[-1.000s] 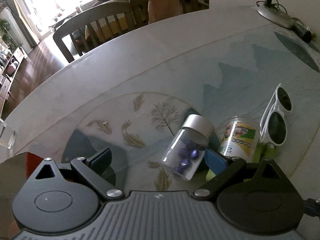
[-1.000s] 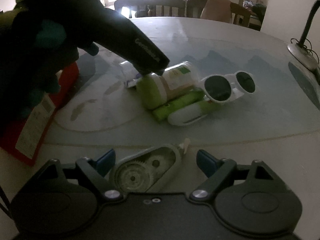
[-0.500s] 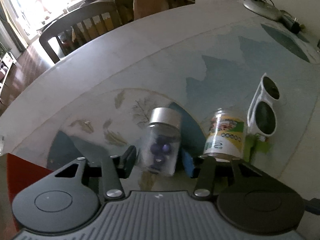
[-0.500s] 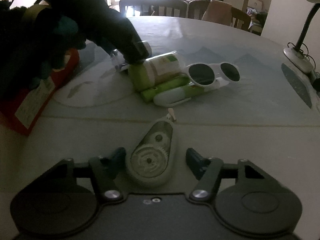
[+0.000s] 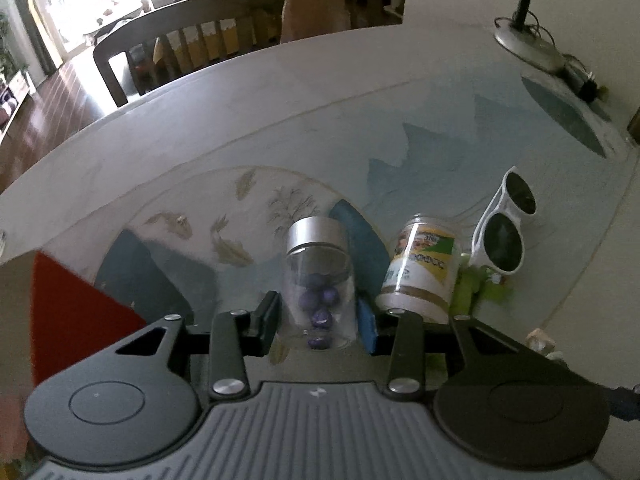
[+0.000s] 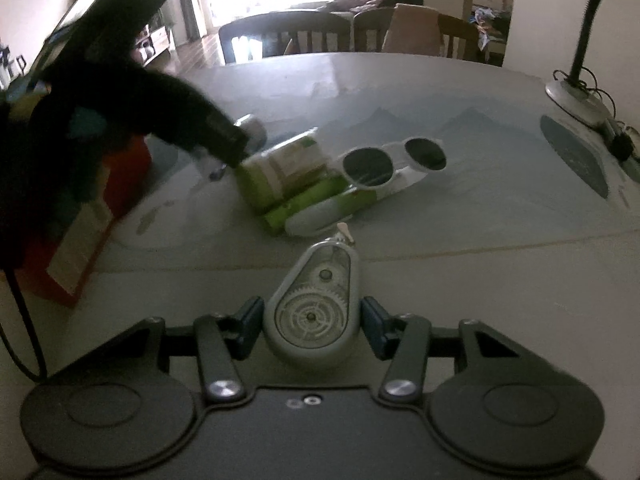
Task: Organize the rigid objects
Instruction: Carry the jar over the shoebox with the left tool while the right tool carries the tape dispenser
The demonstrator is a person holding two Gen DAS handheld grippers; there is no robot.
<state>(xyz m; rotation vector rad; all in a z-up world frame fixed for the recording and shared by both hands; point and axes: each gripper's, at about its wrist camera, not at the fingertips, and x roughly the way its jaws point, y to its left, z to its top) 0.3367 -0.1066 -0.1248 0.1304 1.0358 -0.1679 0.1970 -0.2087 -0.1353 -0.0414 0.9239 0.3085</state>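
Both grippers clamped on items over the painted table [image 5: 360,120].
Left gripper [image 5: 318,320] has just closed on clear jar [image 5: 318,280], silver lid, purple balls inside. Right gripper [image 6: 312,320] has just closed on grey correction tape dispenser [image 6: 314,308]. Labelled jar [image 5: 420,268] lies on its side beside white sunglasses [image 5: 502,228], green tubes [image 6: 320,204] against it; contents unclear.

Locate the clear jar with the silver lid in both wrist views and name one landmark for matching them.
Left wrist view: the jar stands bottom centre, between the left tool's fingers, lid pointing away.
Right wrist view: only its silver lid and a bit of glass show at centre left, under the dark left tool.
Shared landmark: the white sunglasses, to the right of the jar in both views.
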